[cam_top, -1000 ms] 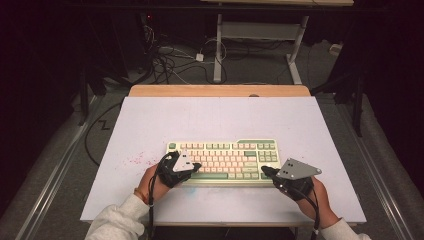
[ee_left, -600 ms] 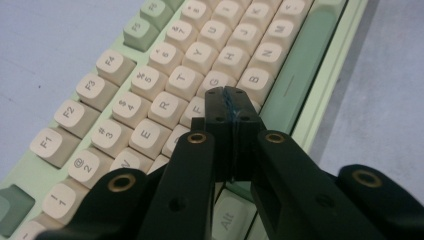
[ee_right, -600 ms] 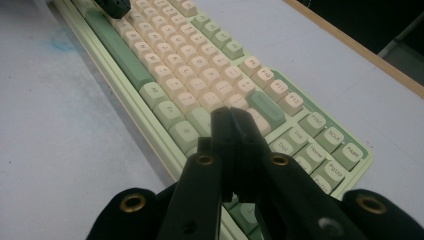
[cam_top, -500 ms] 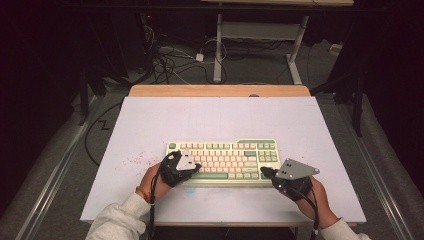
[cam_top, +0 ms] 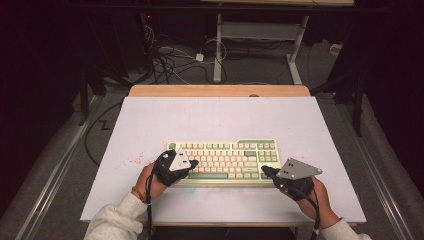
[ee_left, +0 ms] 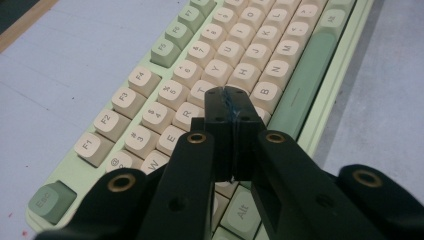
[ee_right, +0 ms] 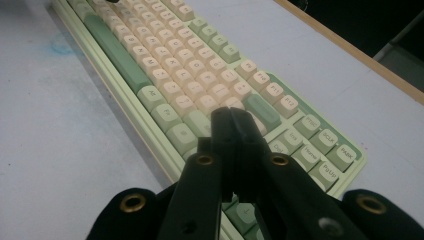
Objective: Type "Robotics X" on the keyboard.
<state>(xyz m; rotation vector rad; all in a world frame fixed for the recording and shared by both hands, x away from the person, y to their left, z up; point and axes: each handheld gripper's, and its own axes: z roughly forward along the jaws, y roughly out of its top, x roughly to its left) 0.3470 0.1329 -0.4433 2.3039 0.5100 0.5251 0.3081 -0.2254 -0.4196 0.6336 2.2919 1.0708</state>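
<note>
High view: the keyboard (cam_top: 225,161) lies flat near the front middle of the white table (cam_top: 215,117). Your left gripper (cam_top: 191,164) sits over its left end; your right gripper (cam_top: 264,170) is at its lower right corner.

Left gripper view: your jaws are pressed together with nothing between them, tips over the letter keys beside the G and B area, close above the keyboard (ee_left: 210,65).

Right gripper view: your jaws are closed and empty, tips above keys near the right-hand end of the keyboard (ee_right: 200,75).
</note>
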